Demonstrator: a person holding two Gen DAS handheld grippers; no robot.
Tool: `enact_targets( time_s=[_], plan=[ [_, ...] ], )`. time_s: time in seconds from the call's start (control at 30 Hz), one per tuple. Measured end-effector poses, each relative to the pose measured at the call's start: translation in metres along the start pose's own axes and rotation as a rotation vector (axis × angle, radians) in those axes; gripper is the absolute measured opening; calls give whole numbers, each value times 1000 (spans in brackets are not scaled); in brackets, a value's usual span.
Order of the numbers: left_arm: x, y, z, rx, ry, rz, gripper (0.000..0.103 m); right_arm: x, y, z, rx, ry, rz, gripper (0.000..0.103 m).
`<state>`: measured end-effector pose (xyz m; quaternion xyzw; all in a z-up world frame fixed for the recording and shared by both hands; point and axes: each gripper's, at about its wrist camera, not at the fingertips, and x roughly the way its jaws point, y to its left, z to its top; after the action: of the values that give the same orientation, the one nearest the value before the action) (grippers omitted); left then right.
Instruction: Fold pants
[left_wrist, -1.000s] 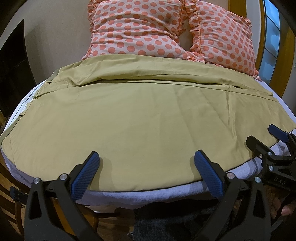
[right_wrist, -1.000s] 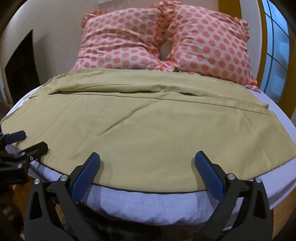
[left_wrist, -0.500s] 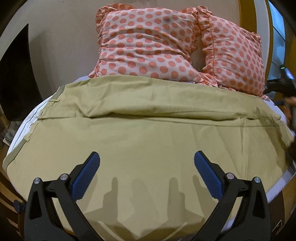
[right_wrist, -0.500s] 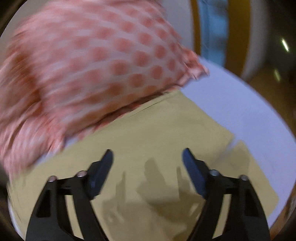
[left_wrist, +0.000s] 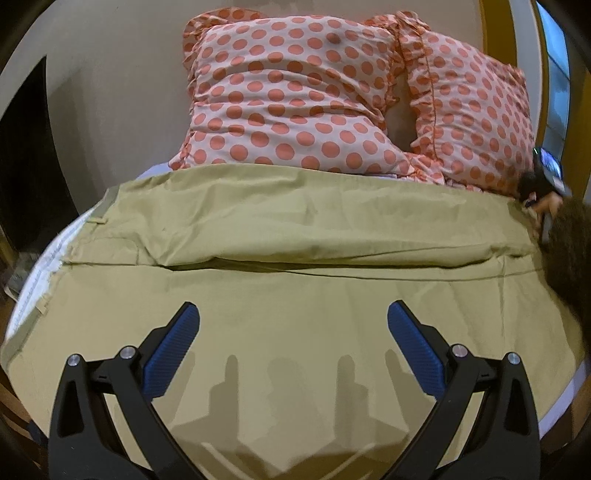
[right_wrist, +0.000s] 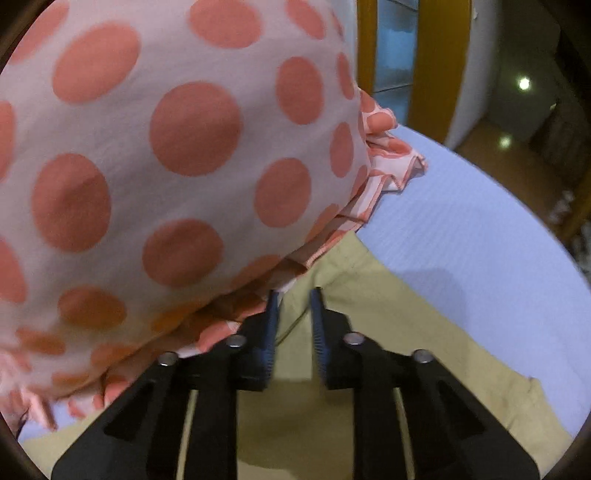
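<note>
Pants (left_wrist: 295, 314): thin, limp khaki cloth, light; best taken at hems. Left gripper (left_wrist: 293, 332) fingers spread wide, empty. Right gripper (right_wrist: 293, 295) fingers narrowed at far hem by pillow (right_wrist: 166, 147); whether they pinch cloth, unclear.

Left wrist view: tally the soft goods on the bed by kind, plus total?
Pillows, pink with orange dots: 2
Pants, olive: 1
Bedsheet, white: 1
Total: 4
</note>
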<state>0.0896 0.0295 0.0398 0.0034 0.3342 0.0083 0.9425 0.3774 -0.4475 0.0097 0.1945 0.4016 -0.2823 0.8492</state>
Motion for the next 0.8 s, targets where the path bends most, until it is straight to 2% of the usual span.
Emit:
enact_targets(
  time_s=[0.03, 0.1, 0.17, 0.23, 0.3, 0.37, 0.47, 0.57, 0.67, 0.73, 0.8],
  plan=[
    [0, 3, 0, -17, -2, -21, 101, -2, -10, -2, 33, 1, 47, 5],
    [-2, 10, 0, -55, -1, -68, 101, -13, -43, -9, 163, 2, 207, 4],
    [-8, 15, 0, -72, -9, -80, 101, -39, -70, -21, 230, -44, 354, 4],
    [-20, 23, -2, -89, -42, -87, 101, -66, -96, -34, 251, -79, 443, 4],
    [-30, 30, -4, -107, -67, -94, 101, -106, -135, -65, 286, -111, 554, 4],
    [-39, 40, -3, -133, -83, -114, 101, -133, -164, -92, 333, -103, 621, 4],
    [-52, 54, 4, -170, -110, -128, 101, -150, -208, -159, 422, -51, 659, 4],
    [-61, 62, 13, -169, -138, -130, 101, -143, -236, -195, 482, 31, 639, 4],
    [-62, 69, 23, -169, -141, -114, 101, -148, -237, -209, 472, 77, 639, 5],
    [-58, 75, 28, -175, -129, -112, 101, -147, -233, -211, 479, 103, 626, 16],
    [-49, 84, 34, -203, -93, -116, 101, -148, -232, -213, 472, 114, 616, 20]
  ],
)
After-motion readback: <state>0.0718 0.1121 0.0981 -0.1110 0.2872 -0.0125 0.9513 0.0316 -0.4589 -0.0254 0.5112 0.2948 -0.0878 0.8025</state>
